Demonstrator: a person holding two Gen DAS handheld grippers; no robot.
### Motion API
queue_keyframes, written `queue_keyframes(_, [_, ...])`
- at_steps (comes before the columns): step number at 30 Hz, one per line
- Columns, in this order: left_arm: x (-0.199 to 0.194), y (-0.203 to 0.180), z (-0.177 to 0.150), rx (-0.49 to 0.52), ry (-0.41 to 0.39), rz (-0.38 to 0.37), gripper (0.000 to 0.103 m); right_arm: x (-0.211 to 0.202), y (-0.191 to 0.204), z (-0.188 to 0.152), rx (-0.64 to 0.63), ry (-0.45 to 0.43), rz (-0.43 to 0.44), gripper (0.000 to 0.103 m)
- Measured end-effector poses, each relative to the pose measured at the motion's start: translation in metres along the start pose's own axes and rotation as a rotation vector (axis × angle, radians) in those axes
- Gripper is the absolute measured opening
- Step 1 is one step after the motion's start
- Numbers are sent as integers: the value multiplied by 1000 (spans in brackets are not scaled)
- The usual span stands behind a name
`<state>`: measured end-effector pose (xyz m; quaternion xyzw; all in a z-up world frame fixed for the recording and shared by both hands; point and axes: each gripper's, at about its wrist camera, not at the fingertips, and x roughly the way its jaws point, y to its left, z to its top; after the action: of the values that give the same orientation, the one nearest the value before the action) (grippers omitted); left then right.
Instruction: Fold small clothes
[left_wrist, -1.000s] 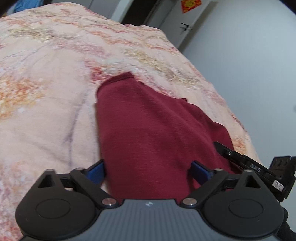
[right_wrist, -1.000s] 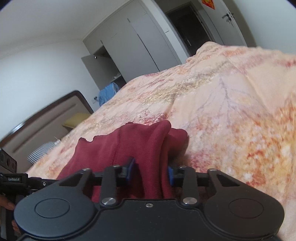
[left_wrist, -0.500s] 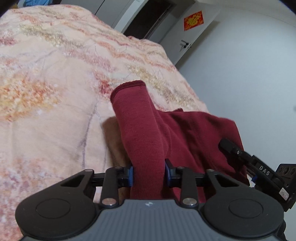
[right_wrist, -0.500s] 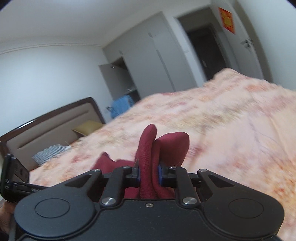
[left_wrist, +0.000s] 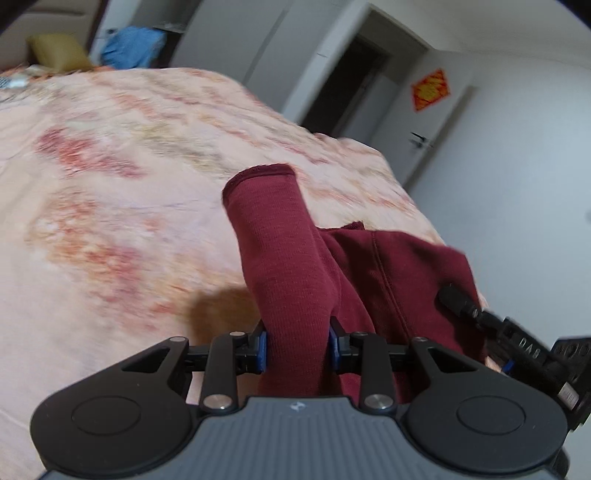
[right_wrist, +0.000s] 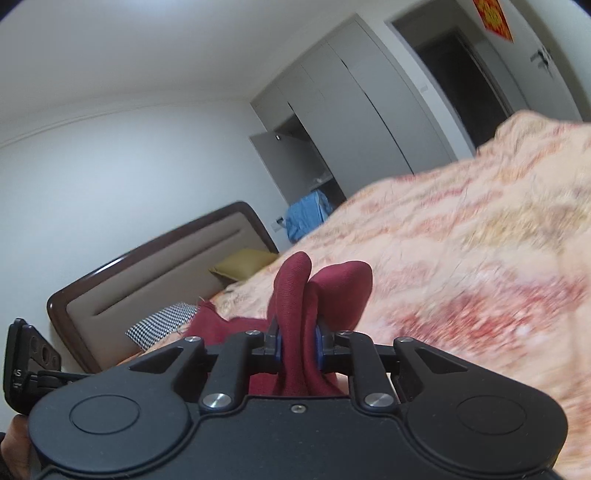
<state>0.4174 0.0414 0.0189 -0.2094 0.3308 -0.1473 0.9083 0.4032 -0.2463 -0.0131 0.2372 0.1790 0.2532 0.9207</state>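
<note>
Fingers (left_wrist: 261, 345) of the left gripper (left_wrist: 297, 345) are clamped on a tube of dark red knit — a sleeve-like part of the maroon garment (left_wrist: 388, 273) — and its hemmed end sticks up and forward past the blue pads. The right gripper (right_wrist: 298, 343) is likewise closed on the same garment (right_wrist: 295, 295), with 2 bunched folds of the cloth rising between its fingers (right_wrist: 320, 341) and rounding over just above them.

In the left wrist view the rest of the garment hangs to the right of the pinched tube, its seam showing, and spreads toward the other gripper, whose black body sits at the right edge. The cloth looks lifted off the bed (left_wrist: 110, 206): a shadow lies on the quilt just left of the tube. Whether any part of it touches the quilt cannot be told.

Beyond, the peach floral quilt is motion-blurred in both views. In the right wrist view a brown-framed headboard (right_wrist: 147, 273) stands at the far end, with a yellow pillow (right_wrist: 243, 263) and a houndstooth pillow (right_wrist: 162, 323) before it — a blue cloth (right_wrist: 306, 214) hangs by the grey wardrobe (right_wrist: 354, 110).
</note>
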Motion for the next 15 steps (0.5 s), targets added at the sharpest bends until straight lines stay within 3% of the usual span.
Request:
queue_keyframes(4, [15, 47, -10, -167, 40, -7, 37, 21, -3, -23, -50, 37, -133, 21])
queue_keyframes(6, [21, 65, -23, -215, 44, 15, 41, 22, -17, -34, -9, 52, -176, 22])
queue_keyframes(8, [23, 78, -33, -266, 33, -1, 53, 19, -34, -40, 65, 52, -176, 29])
queue_keyframes(11, [22, 93, -38, -323, 16, -48, 55, 14, -45, -43, 113, 34, -172, 39])
queue_keyframes(15, [21, 89, -36, -306, 9, -37, 63, 10, -47, -46, 114, 18, -178, 42])
